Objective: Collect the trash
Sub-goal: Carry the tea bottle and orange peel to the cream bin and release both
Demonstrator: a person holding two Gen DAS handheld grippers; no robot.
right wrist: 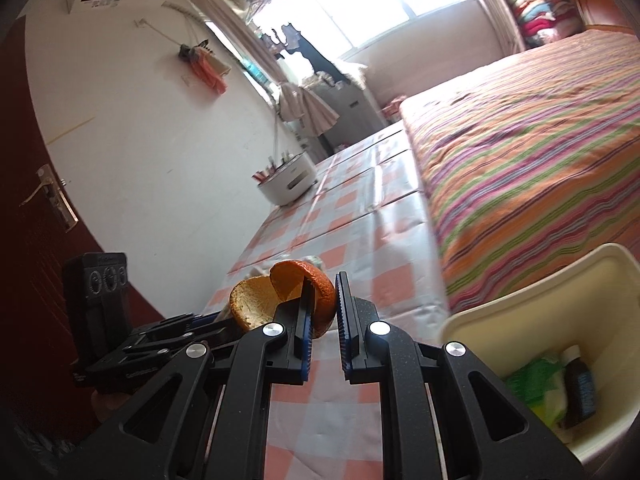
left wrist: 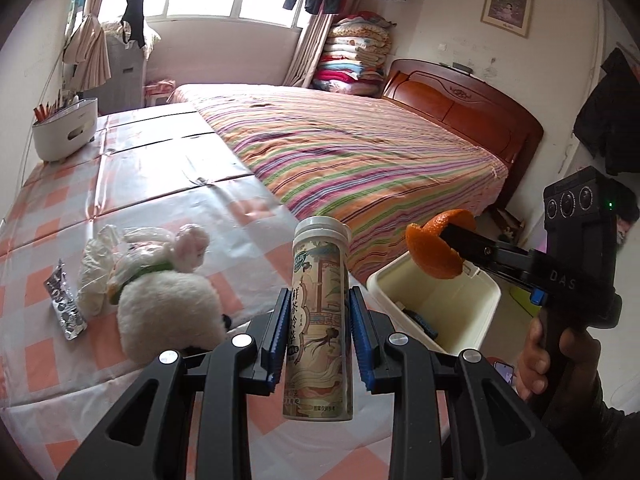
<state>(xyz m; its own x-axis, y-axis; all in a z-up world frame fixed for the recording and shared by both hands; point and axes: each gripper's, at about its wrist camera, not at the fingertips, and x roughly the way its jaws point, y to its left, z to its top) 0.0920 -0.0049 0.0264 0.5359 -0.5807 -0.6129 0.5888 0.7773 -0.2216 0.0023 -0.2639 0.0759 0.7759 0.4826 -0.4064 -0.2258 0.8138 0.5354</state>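
My left gripper (left wrist: 318,300) is shut on a tall tea bottle (left wrist: 320,280) with a white lid and a picture label, held upright over the checked table's edge. To its right, my right gripper (left wrist: 448,236) is shut on a curled orange peel (left wrist: 434,250), which hangs above the cream bin (left wrist: 476,320). In the right wrist view the orange peel (right wrist: 304,292) sits between the pads of the right gripper (right wrist: 322,284), and the cream bin (right wrist: 520,296) is low on the right. A silver foil wrapper (left wrist: 66,306) and a crumpled plastic bag (left wrist: 94,276) lie on the table.
A white plush rabbit (left wrist: 168,308) sits on the checked tablecloth (left wrist: 160,184) beside the bag. A white pen holder (left wrist: 66,130) stands at the far left. The striped bed (left wrist: 360,152) borders the table. Inside the bin lie a dark bottle (right wrist: 580,388) and a green packet (right wrist: 536,384).
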